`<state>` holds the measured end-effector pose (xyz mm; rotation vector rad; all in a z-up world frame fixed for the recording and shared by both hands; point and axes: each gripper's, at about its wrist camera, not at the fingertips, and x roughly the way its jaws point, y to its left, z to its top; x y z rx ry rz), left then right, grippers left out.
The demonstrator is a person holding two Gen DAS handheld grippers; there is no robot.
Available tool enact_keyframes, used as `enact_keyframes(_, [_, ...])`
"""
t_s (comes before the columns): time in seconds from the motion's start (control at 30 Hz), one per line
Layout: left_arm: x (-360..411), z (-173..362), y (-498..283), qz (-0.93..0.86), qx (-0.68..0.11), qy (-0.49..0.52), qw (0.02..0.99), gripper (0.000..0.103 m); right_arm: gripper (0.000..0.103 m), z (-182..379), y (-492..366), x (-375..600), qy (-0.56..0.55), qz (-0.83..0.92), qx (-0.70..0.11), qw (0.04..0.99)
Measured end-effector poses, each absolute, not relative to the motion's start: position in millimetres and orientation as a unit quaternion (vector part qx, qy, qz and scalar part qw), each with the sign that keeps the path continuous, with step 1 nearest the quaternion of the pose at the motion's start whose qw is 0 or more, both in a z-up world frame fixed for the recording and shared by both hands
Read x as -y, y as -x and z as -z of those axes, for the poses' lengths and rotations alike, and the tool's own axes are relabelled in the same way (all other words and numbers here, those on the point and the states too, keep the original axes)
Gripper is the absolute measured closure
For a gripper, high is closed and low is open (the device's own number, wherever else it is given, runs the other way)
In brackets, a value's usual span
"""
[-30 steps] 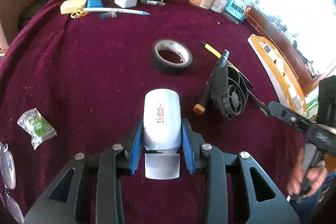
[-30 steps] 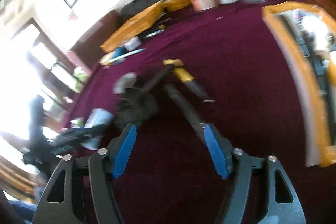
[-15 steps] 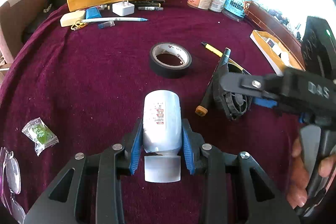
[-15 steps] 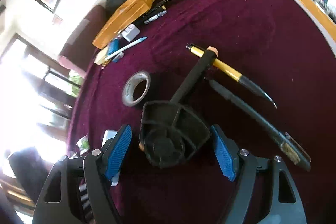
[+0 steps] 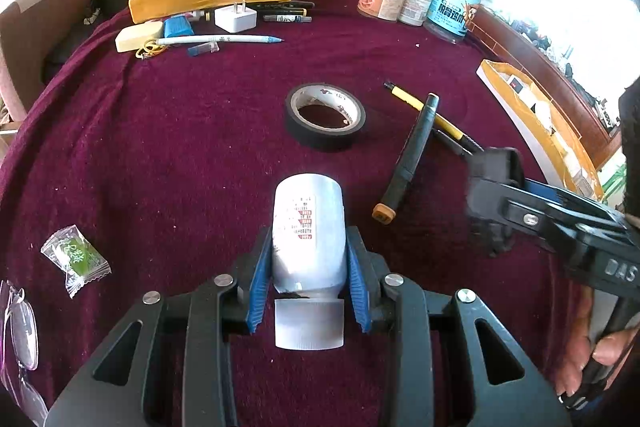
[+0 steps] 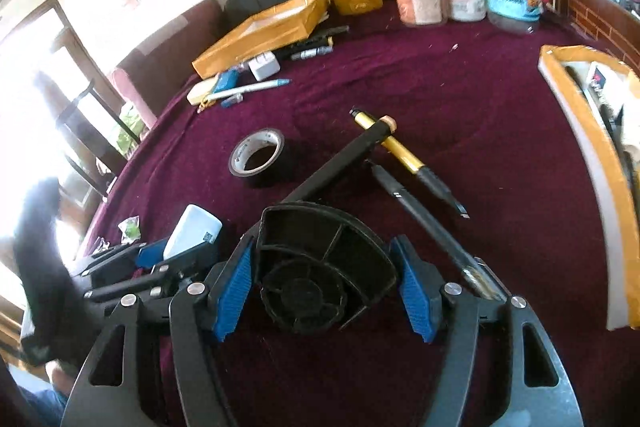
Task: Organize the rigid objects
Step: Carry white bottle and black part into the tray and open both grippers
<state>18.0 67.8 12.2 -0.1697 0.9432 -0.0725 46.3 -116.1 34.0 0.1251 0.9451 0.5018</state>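
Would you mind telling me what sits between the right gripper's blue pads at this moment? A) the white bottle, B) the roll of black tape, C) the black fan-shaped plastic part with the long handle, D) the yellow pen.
C: in the right wrist view the right gripper has its blue pads either side of the black fan-shaped part, while the tape roll lies apart on the cloth.

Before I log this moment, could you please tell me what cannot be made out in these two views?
- Left wrist view: the black plastic fan-shaped piece is motion-blurred and partly behind the right gripper.
- Left wrist view: the label print on the white plastic bottle in the left gripper is too small to read.
- Right wrist view: whether the blue pads touch the fan-shaped piece is unclear.
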Motion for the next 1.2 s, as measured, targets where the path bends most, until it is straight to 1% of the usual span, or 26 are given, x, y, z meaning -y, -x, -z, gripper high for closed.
enact_keyframes(0.2, [-67, -16, -16, 0.049, -0.447, 0.088, 0.889, 0.071, 0.041, -40, -36, 124, -0.067, -0.254, -0.426, 0.866])
enact_keyframes(0.43, [-53, -32, -3, 0.056, -0.403, 0.055, 0.912, 0.071, 0.041, -38, -33, 143, -0.091, -0.249, -0.425, 0.866])
enact_keyframes(0.77, [-23, -53, -6, 0.091, -0.413, 0.059, 0.904, 0.071, 0.041, -63, -22, 211, -0.139, -0.217, -0.384, 0.887])
enact_keyframes(1.2, [46, -76, -16, 0.137, -0.414, 0.028, 0.899, 0.071, 0.041, -63, -12, 276, -0.191, -0.194, -0.365, 0.890])
